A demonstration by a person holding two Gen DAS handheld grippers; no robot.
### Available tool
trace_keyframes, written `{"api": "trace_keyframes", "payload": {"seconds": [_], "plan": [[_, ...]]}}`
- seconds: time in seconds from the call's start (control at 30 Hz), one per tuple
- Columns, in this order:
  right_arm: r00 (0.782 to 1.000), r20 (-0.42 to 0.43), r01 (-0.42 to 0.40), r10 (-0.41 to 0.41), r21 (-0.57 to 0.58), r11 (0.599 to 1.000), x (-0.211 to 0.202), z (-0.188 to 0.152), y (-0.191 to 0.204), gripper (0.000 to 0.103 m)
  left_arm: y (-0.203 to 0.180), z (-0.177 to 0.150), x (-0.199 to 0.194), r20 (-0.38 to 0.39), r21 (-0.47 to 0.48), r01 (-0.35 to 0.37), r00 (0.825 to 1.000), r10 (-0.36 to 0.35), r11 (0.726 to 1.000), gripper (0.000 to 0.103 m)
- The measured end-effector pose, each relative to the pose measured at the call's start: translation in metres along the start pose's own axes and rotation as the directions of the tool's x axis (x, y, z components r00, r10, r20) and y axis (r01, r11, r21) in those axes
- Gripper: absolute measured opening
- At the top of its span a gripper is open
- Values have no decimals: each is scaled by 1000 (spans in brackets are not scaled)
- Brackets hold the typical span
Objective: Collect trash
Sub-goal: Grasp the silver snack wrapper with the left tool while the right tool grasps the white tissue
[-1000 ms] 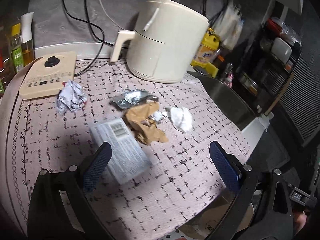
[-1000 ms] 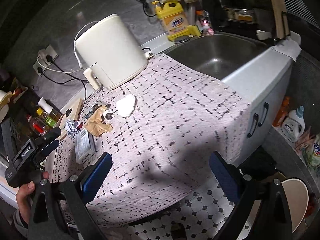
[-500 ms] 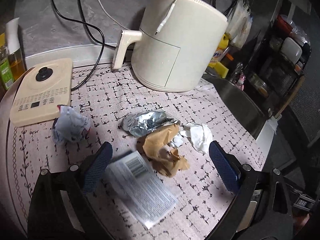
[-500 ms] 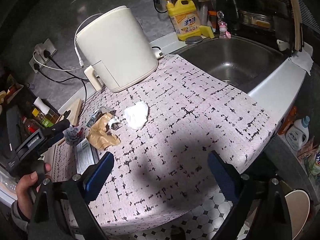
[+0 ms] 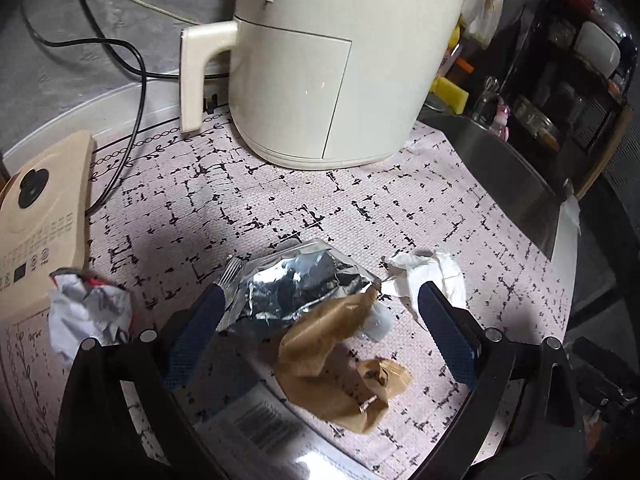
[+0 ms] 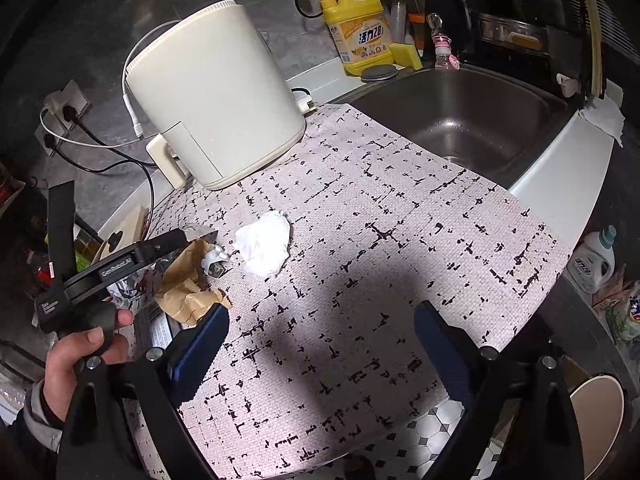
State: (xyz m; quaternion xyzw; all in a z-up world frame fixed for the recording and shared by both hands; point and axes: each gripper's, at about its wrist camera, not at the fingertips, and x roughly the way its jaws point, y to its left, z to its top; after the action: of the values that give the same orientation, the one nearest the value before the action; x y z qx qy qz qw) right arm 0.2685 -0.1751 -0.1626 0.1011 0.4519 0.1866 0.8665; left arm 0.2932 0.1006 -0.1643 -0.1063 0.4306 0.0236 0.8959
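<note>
Left wrist view: our left hand-held gripper [image 5: 320,328] hangs wide over foil wrapper [image 5: 296,284] and brown paper [image 5: 328,364].
Right hand-held gripper [image 6: 320,344] wide, empty above tabletop [image 6: 380,240].

Dim, uneven overhead light, hard shadows on the patterned mat [image 6: 400,240], fisheye-dark corners, perhaps slight blur.

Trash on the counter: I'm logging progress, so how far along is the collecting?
Nothing looks collected. The left gripper hangs open over the foil wrapper and brown paper; the right gripper is open, empty. White tissue, crumpled grey wrapper and barcoded packet remain.
</note>
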Motion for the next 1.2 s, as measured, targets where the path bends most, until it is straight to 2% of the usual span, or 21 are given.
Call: {"api": "trace_keyframes", "payload": {"seconds": [0.07, 0.13, 0.2, 0.23, 0.43, 0.5, 0.67, 0.7, 0.73, 0.8, 0.9, 0.97, 1.2], "plan": [[1000, 0, 4, -4, 3, 1000, 2, 1, 1, 91, 0, 2, 5, -7, 4, 0, 1000, 0, 1000, 92], [1000, -1, 6, -6, 5, 1000, 6, 2, 3, 91, 1, 4, 10, -24, 6, -6, 1000, 6, 1000, 77], [1000, -4, 7, -7, 1, 1000, 10, 5, 6, 89, 3, 4, 13, -33, 4, -11, 999, 11, 1000, 66], [1000, -8, 5, -5, -3, 1000, 13, 7, 8, 88, 5, 5, 13, -32, -3, -5, 999, 5, 1000, 56], [999, -31, -10, 9, -27, 1000, 29, 15, 22, 82, 18, 6, 8, -20, -42, 12, 1000, -13, 999, 12], [999, -40, -18, 16, -36, 999, 36, 19, 28, 82, 24, 6, 5, -13, -53, 12, 1000, -12, 999, 4], [998, -64, -22, 18, -61, 998, 52, 26, 41, 81, 38, 11, -10, 31, -89, 41, 999, -39, 995, 6], [998, -66, -23, 18, -64, 998, 54, 27, 43, 81, 39, 14, -11, 34, -85, 32, 999, -30, 996, 20], [997, -69, -21, 17, -67, 998, 57, 29, 45, 81, 38, 17, -12, 36, -83, 25, 999, -22, 996, 46], [997, -73, -19, 14, -67, 998, 63, 32, 47, 82, 38, 24, -15, 71, -79, 14, 997, -9, 997, 64], [997, -79, -10, 5, -73, 997, 72, 37, 50, 82, 35, 35, -6, 58, -62, -1, 998, 4, 998, 65], [996, -85, -5, -2, -73, 997, 78, 40, 50, 82, 35, 41, 5, 35, -58, -35, 999, 37, 998, 67], [993, -114, 15, -23, -64, 998, 101, 43, 53, 82, 35, 54, 41, -25, -8, -104, 994, 104, 995, 87]]}}
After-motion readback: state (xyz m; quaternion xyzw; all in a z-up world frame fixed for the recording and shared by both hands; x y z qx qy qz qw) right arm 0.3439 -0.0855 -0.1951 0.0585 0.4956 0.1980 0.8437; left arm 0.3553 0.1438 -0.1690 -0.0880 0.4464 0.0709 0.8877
